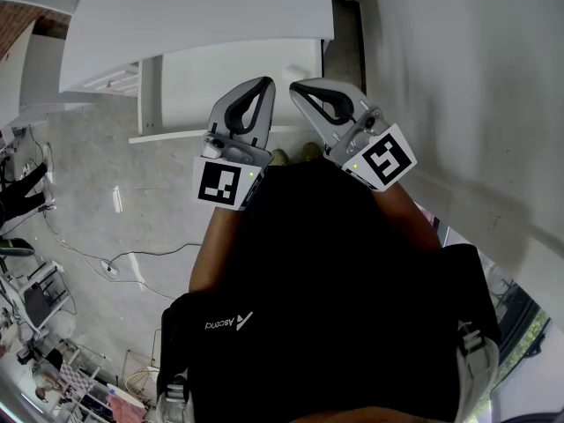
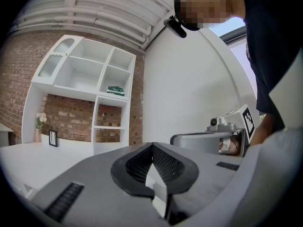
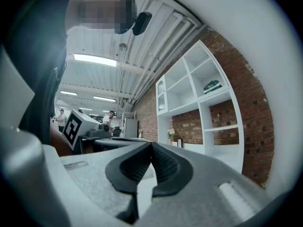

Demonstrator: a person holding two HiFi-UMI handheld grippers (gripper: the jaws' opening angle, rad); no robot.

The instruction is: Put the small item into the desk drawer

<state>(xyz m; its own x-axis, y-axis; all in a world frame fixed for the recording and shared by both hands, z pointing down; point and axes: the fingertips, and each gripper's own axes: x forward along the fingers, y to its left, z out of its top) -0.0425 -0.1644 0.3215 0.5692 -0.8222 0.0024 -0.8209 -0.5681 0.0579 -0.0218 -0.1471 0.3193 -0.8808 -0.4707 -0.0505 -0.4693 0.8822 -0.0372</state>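
Observation:
Both grippers are held up close to the person's chest, side by side, pointing at the white desk (image 1: pixel 194 16). My left gripper (image 1: pixel 264 83) is shut with nothing between its pads, and its tips meet in the left gripper view (image 2: pixel 152 145). The right gripper (image 1: pixel 294 86) is likewise shut and empty, its jaws closed in the right gripper view (image 3: pixel 151 144). Each gripper shows in the other's view: the right gripper (image 2: pixel 227 131) and the left gripper (image 3: pixel 90 131). No small item is in sight, and I cannot make out a drawer front under the desk.
A white shelf unit (image 2: pixel 90 79) hangs on a brick wall, with a green book (image 2: pixel 115 90) in one compartment. A vase of flowers (image 2: pixel 40 122) stands on the desk. A white wall (image 1: pixel 458 77) runs along the right. Cables and a power strip (image 1: pixel 110 267) lie on the floor at left.

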